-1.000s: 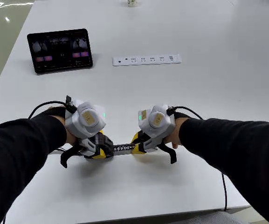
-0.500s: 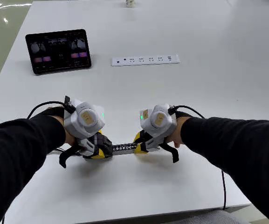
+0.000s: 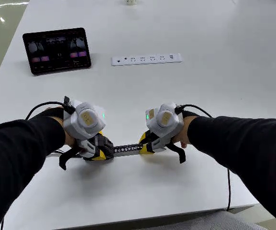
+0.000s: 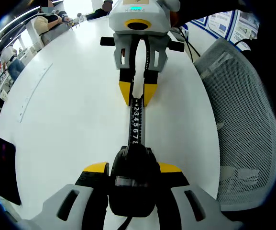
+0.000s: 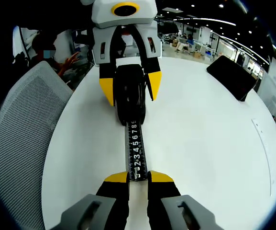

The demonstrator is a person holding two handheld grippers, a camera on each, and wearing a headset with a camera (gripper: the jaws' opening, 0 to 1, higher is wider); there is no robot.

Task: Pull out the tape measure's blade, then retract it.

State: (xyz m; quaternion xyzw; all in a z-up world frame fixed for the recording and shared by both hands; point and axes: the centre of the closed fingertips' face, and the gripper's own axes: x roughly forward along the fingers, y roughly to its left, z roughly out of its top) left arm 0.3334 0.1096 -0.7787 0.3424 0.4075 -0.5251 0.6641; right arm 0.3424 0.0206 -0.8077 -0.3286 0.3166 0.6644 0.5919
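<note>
A black tape measure case [image 3: 104, 147] sits low over the white table [image 3: 176, 28], and my left gripper [image 3: 101, 151] is shut on it. In the left gripper view the case [image 4: 134, 178] fills the gap between the yellow-tipped jaws of the left gripper [image 4: 133, 167]. A short length of black blade [image 3: 127, 149] with white numbers runs from the case to my right gripper [image 3: 144, 148], which is shut on the blade's end. In the right gripper view the blade [image 5: 136, 151] leads from the right gripper [image 5: 138, 177] up to the case [image 5: 130, 98].
A dark tablet [image 3: 56, 50] stands propped at the far left of the table. A white power strip [image 3: 146, 59] lies beyond the grippers. The table's near edge [image 3: 152, 215] is close below them. A grey mesh chair [image 4: 238, 120] stands beside the table.
The two grippers have drawn slightly apart, the right one sliding to the right. A little more of the blade shows between them.
</note>
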